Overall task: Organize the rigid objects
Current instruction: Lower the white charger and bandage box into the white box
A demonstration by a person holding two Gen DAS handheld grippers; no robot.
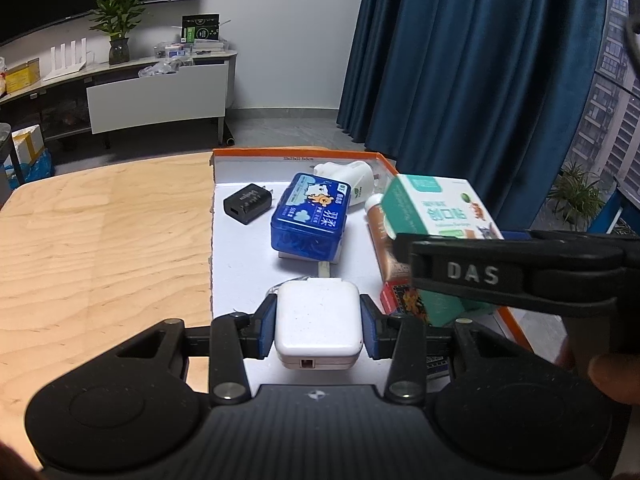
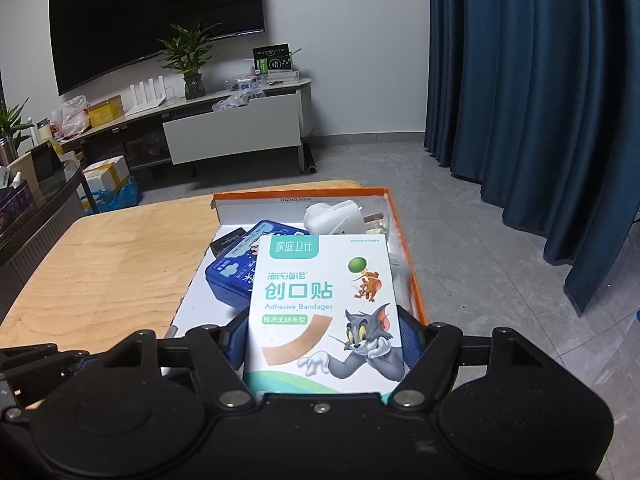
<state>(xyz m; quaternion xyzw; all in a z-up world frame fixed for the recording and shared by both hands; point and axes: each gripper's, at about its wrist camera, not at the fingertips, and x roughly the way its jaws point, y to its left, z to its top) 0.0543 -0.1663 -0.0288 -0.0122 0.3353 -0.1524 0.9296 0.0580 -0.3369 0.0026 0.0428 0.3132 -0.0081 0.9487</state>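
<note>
My left gripper (image 1: pixel 319 326) is shut on a white power adapter (image 1: pixel 318 320) and holds it over the near end of an orange-rimmed box (image 1: pixel 296 153) with a white floor. My right gripper (image 2: pixel 324 340) is shut on a white and teal box of adhesive bandages (image 2: pixel 324 304) above the box's right side; it also shows in the left wrist view (image 1: pixel 436 208). In the box lie a blue plastic case (image 1: pixel 310 216), a black charger (image 1: pixel 248 203), a white plug (image 1: pixel 346 174) and a brown tube (image 1: pixel 384 236).
The box stands at the right end of a light wooden table (image 1: pixel 104 232). A small red packet (image 1: pixel 400 298) lies by the box's right wall. Blue curtains (image 1: pixel 472 60) hang to the right. A TV stand (image 2: pixel 232 128) with clutter is across the room.
</note>
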